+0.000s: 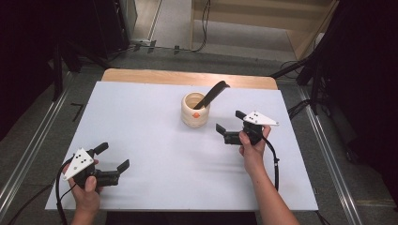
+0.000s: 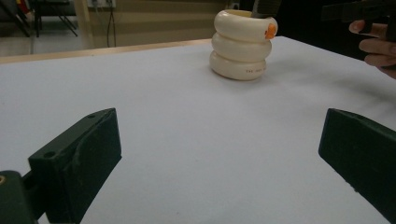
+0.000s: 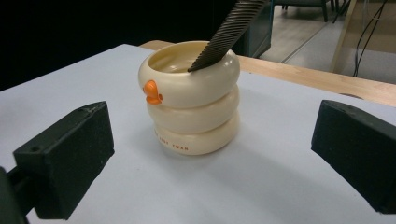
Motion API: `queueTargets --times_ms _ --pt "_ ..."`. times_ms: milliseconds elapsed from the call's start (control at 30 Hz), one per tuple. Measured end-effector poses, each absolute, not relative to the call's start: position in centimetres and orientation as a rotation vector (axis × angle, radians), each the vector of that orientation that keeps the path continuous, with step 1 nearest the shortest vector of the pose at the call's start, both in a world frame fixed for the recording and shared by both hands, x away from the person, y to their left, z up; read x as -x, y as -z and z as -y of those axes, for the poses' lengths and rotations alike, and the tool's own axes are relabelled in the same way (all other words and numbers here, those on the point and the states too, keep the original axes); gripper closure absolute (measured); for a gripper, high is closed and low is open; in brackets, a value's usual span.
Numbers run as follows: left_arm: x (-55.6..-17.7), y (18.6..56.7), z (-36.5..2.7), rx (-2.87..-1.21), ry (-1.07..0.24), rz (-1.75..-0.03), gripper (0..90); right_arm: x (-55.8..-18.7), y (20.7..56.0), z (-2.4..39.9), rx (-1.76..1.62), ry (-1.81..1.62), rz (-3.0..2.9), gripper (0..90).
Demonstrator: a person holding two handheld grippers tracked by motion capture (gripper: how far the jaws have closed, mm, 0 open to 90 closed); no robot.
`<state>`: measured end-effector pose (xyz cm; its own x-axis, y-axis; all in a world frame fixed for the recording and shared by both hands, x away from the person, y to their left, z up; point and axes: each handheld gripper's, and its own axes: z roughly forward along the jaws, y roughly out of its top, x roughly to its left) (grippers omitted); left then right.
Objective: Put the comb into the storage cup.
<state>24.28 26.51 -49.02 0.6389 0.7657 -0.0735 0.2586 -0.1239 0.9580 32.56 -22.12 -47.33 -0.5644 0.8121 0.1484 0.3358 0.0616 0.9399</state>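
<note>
A cream ringed cup (image 1: 195, 110) with a small orange knob stands near the middle of the white table (image 1: 155, 140). A black comb (image 1: 212, 93) leans in it, its end sticking out up and to the right. The cup (image 3: 190, 96) and the comb (image 3: 229, 32) appear close ahead in the right gripper view. My right gripper (image 1: 230, 124) is open just right of the cup, nothing between its jaws. My left gripper (image 1: 112, 157) is open near the front left of the table, far from the cup (image 2: 242, 43).
A strip of bare wood (image 1: 187, 77) runs along the table's far edge. Dark stands and cables (image 1: 300, 70) surround the table on the floor. The other hand (image 2: 378, 44) appears at the right of the left gripper view.
</note>
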Motion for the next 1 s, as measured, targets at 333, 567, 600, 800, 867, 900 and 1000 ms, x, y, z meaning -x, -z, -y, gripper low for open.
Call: queueTargets --times_ms 333,567,600,800,867,900,1000 --pt "-24.3 49.0 -26.5 -1.687 -0.539 -0.848 0.0 -31.2 47.6 23.6 -1.143 -1.498 -1.921 0.0" --pt "-24.3 49.0 -26.5 -1.686 -0.54 -0.848 0.0 -30.2 47.6 24.6 -1.139 -1.488 -1.912 0.0" --pt "-24.3 49.0 -26.5 -1.687 -0.54 -0.848 0.0 -30.1 47.6 24.7 -1.14 -1.487 -1.91 0.0" --pt "-24.3 49.0 -26.5 -1.691 -0.542 -0.847 0.0 -29.2 47.8 25.6 -1.139 -1.467 -1.912 0.0" --pt "-24.3 49.0 -26.5 -1.691 -0.542 -0.848 0.0 -28.9 47.8 26.0 -1.139 -1.466 -1.906 0.0" --pt "-24.3 49.0 -26.5 -1.691 -0.543 -0.848 0.0 -28.8 47.9 26.1 -1.142 -1.467 -1.907 0.0" --pt "-24.3 49.0 -26.5 -1.692 -0.542 -0.847 0.0 -28.2 48.0 26.7 -1.147 -1.461 -1.899 0.0"
